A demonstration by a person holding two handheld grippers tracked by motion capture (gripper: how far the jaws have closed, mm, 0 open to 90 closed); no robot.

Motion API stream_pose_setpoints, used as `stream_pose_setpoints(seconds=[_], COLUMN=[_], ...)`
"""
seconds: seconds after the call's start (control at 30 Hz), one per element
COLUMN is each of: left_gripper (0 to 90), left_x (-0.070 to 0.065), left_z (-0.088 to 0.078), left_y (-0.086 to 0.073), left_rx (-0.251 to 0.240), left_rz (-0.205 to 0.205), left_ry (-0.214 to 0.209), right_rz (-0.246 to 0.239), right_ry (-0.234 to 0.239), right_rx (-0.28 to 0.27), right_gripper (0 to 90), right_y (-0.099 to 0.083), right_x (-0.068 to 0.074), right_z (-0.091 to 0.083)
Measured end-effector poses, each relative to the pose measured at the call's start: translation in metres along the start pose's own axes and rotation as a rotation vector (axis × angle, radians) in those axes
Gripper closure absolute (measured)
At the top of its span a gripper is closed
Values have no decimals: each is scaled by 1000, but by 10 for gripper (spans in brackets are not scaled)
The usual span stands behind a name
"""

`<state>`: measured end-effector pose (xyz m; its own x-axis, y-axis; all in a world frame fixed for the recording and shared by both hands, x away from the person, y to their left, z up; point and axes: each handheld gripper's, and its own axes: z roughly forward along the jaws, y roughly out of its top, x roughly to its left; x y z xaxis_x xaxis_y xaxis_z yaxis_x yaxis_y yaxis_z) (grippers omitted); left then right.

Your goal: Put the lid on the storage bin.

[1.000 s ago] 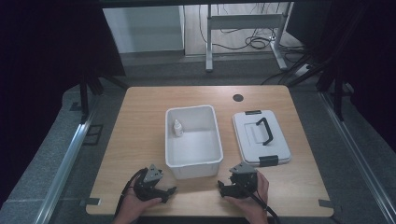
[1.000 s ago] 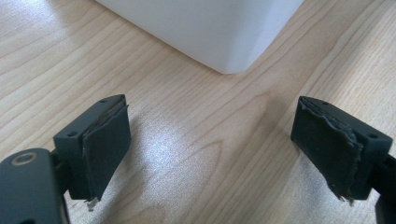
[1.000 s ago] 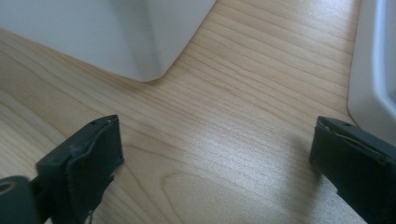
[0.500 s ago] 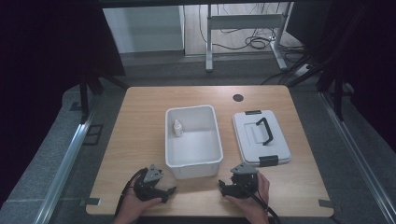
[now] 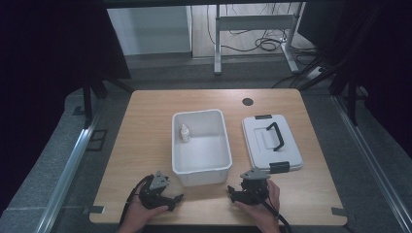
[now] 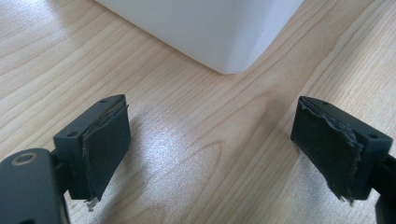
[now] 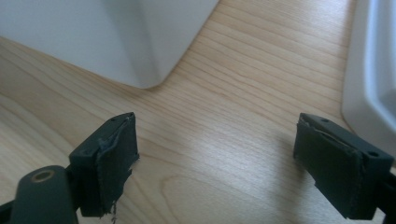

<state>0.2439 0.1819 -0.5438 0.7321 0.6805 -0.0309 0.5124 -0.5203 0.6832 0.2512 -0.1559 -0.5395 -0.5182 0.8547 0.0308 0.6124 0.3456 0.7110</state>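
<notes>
While spread wide, both grippers' fingers hold nothing.

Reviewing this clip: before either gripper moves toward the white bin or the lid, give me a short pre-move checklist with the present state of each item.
1. Left gripper open, nothing between its jaws: ok.
2. Right gripper open and holding nothing: ok; its jaws have just been closing slightly.
3. White bin open on top, standing on the table just ahead of both grippers: ok.
4. Small bottle inside the bin, upright by its left wall: ok.
5. Lid lying flat to the right of the bin, handle up and reachable: ok.
6. Lid's latches sound: cannot tell.
</notes>
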Motion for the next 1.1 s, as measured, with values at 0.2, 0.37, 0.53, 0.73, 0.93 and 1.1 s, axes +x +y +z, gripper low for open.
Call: stream_pose_setpoints(seconds=[0.2,0.37,0.53,0.73,0.93,1.1], left_gripper=[118,119,119,119,119,119], left_x=[0,0,0,0,0,0], left_z=[0,0,0,0,0,0], left_y=[0,0,0,0,0,0], left_rx=[0,0,0,0,0,0], left_rz=[0,-1,-1,-2,-3,-2], left_ry=[0,0,1,1,0,0], right_rz=[4,7,21,82,98,97], right_ry=[7,6,0,-3,-13,-27], right_rx=[-12,-23,-11,-27,-20,-6], right_gripper=[174,197,219,248,275,282], right_y=[0,0,2,9,15,22], right_x=[-2,-3,-7,-16,-22,-29], right_z=[-12,-19,-21,-26,-33,-41])
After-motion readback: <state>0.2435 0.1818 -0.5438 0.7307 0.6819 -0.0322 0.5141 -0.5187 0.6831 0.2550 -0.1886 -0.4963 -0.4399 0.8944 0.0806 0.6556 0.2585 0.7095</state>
